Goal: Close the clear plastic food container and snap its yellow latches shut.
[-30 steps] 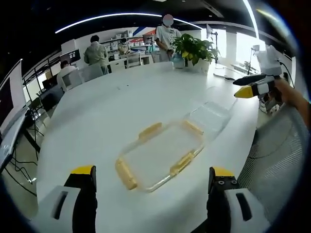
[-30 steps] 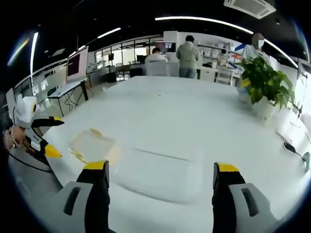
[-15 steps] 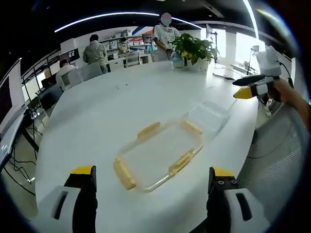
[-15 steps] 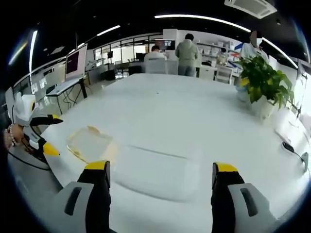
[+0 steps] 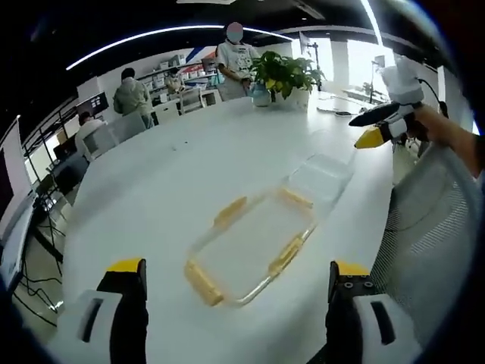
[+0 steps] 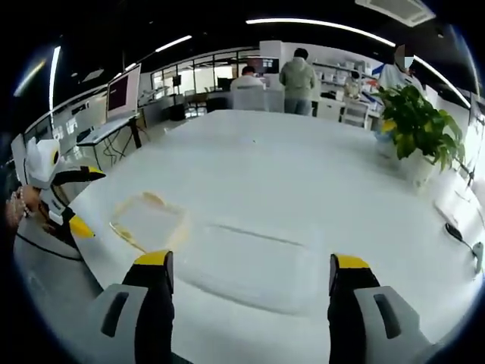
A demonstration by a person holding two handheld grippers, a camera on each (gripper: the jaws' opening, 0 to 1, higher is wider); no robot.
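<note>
On the white table [image 5: 174,174] lies a flat clear lid [image 5: 250,246] with yellow latches on its sides. The clear container base [image 5: 322,176] rests just beyond it, touching or nearly touching its far end. My left gripper [image 5: 236,303] hovers open in front of the lid with nothing between its jaws. My right gripper [image 5: 369,127] shows at the upper right, open, off the table's edge. In the right gripper view the base [image 6: 250,258] lies just ahead of my open right gripper [image 6: 246,303], the lid [image 6: 148,221] sits to its left, and the left gripper [image 6: 85,201] is beyond that.
A potted plant [image 5: 284,72] [image 6: 417,125] stands at the table's far side. Several people stand and sit among desks behind the table. A grey mesh chair back [image 5: 432,227] is close beside the table edge. A small dark cable end [image 6: 455,231] lies on the table's right.
Both views have shifted slightly with the hands. The lid and the base lie where they were, and both grippers stay open and empty.
</note>
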